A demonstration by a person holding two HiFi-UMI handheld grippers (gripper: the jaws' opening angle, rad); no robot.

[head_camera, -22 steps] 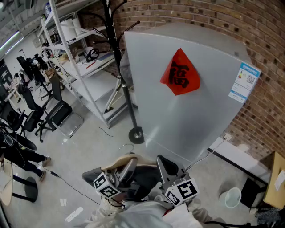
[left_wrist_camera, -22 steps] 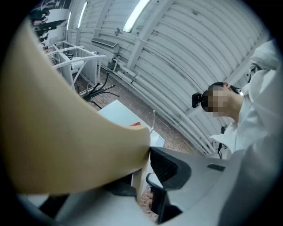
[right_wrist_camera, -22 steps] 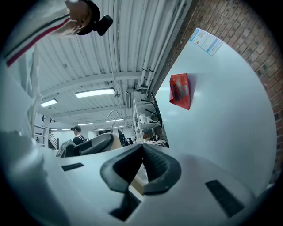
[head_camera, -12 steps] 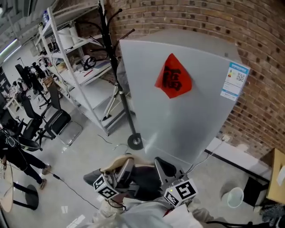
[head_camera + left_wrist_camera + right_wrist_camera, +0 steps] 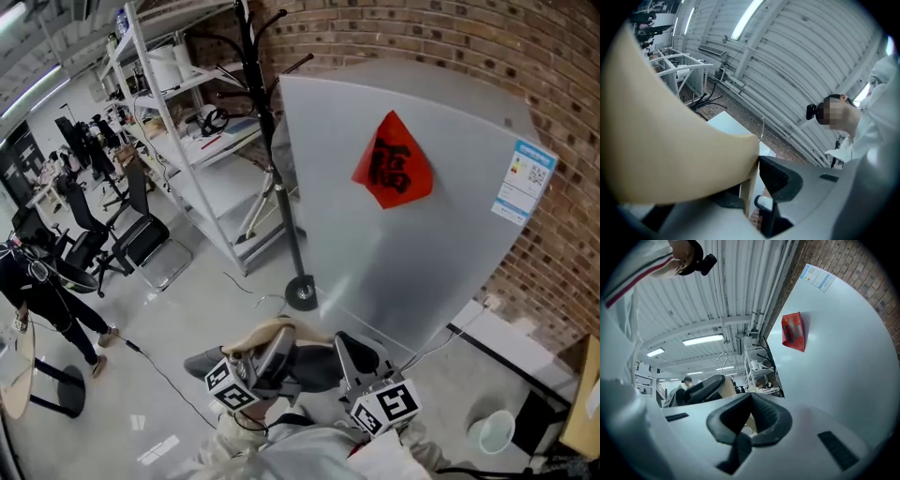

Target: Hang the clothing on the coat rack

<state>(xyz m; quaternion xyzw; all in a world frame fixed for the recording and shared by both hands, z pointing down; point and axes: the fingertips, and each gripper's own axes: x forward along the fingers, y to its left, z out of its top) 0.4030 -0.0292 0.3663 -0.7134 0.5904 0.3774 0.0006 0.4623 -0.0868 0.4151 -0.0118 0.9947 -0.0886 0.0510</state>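
Observation:
A beige wooden hanger [image 5: 261,330] carrying a dark grey garment [image 5: 314,369] is held low in the head view, between my two grippers. My left gripper [image 5: 277,343] is shut on the hanger [image 5: 689,145], whose beige arm fills the left gripper view. My right gripper [image 5: 359,354] is shut too, and a strip of beige hanger [image 5: 749,423] shows between its pads. The hanger's wire hook [image 5: 723,360] points upward. The black coat rack [image 5: 255,66] stands ahead on a round base [image 5: 302,292], apart from both grippers.
A tall grey fridge [image 5: 412,244] with a red paper sign [image 5: 394,172] stands right of the rack against a brick wall [image 5: 450,47]. White metal shelving [image 5: 192,122] is to the left. Office chairs [image 5: 141,239] and a person [image 5: 37,291] are farther left. A small bucket [image 5: 493,433] sits at lower right.
The head view has swung, so the rack and fridge now sit further right in it. Both grippers still hold the hanger low in front, shifted slightly right.

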